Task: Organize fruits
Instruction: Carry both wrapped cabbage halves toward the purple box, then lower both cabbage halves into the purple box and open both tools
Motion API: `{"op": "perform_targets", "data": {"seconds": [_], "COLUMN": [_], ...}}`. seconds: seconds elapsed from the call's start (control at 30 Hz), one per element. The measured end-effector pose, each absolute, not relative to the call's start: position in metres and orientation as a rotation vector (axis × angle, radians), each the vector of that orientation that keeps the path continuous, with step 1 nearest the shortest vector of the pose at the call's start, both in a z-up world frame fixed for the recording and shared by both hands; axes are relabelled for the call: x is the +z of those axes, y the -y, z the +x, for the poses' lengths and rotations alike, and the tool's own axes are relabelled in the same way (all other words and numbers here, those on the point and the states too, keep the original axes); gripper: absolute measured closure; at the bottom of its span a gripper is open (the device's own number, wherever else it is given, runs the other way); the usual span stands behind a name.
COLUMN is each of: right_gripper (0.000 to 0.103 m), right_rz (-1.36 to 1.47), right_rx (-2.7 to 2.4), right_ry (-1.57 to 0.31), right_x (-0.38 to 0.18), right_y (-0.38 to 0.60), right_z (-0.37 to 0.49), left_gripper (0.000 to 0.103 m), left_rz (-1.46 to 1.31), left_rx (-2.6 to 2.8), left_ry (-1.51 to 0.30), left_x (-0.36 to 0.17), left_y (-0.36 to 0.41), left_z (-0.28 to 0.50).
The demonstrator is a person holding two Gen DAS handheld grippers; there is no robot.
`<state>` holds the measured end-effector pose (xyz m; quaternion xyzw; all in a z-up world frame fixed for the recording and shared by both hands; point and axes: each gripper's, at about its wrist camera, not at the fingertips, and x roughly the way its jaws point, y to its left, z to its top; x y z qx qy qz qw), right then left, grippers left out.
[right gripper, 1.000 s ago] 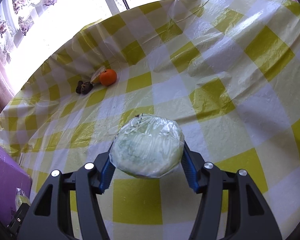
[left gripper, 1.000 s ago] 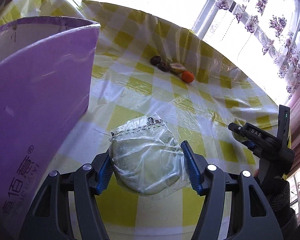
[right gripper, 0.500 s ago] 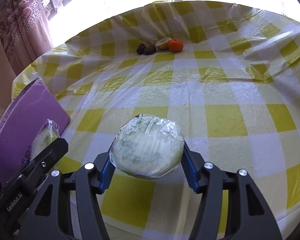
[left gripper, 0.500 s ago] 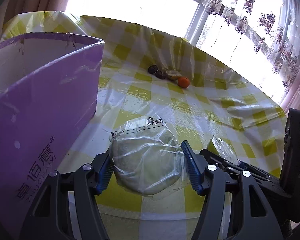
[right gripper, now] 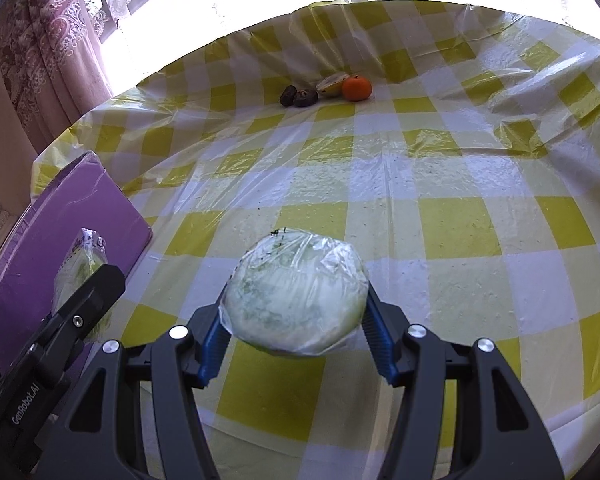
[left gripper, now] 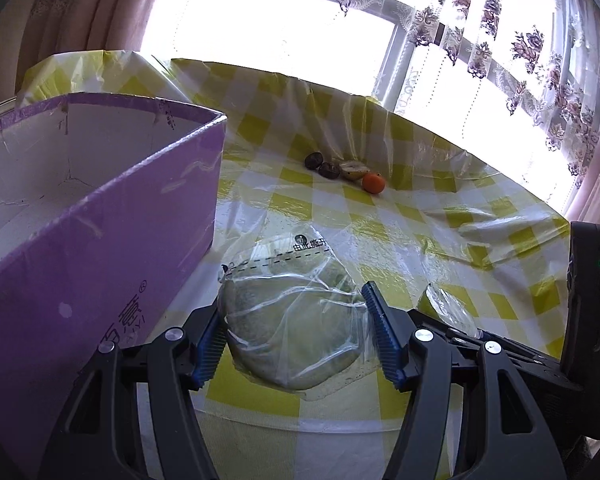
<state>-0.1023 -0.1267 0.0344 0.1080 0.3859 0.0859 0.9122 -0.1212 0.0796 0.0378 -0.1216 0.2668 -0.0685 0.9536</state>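
Checked worktop beneath, each gripper's jaws clamp a wrapped fruit: left gripper beside the purple box, right gripper alongside, likely for boxing.

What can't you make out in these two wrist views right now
- Floor of the purple box: left wrist view, hidden by its near wall.
- Two dark items beside the orange: both views, too small to identify.
- Wrapped fruit in the left gripper: plastic blurs its surface.
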Motion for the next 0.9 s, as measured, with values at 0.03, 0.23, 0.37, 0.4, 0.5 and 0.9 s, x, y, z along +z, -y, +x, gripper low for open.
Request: {"op": "perform_targets", "data": {"seconds": [0.03, 0.23, 0.37, 0.4, 0.5, 0.9], "right_gripper": [0.044, 0.044, 0.044, 0.044, 0.044, 0.044], "right_rz": [0.222, 0.211, 0.183, 0.18, 0.18, 0.061], "right_rx": [0.184, 0.228, 0.277, 0.288, 0.32, 0.561], "right_ry": [-0.793, -0.784, -0.771, -0.763, -0.735, -0.581], "right_x": [0.035, 0.037, 0.043, 0.046, 0.057, 0.118], "right_y": [0.125, 0.107, 0.087, 0.083, 0.072, -0.012], "right_z": [-0.104, -0.112, -0.12, -0.122, -0.128, -0.164], "left_gripper": [0.042, 0.042, 0.042, 0.042, 0.042, 0.042], "left_rz": [-0.238, -0.188, -0.132, -0.128, -0.122, -0.205], "left_rx": [-0.135, -0.127, -0.133, -0.136, -0.123, 0.159], "left_ry": [-0.527, -0.422, -0.332, -0.311, -0.251, -0.136], "left_x": [0.04, 0.063, 0.083, 0.088, 0.103, 0.129], "left_y": [-0.082, -0.091, -0.092, -0.093, -0.102, -0.189], "left_z": [-0.126, -0.164, -0.194, -0.201, -0.216, -0.265]}}
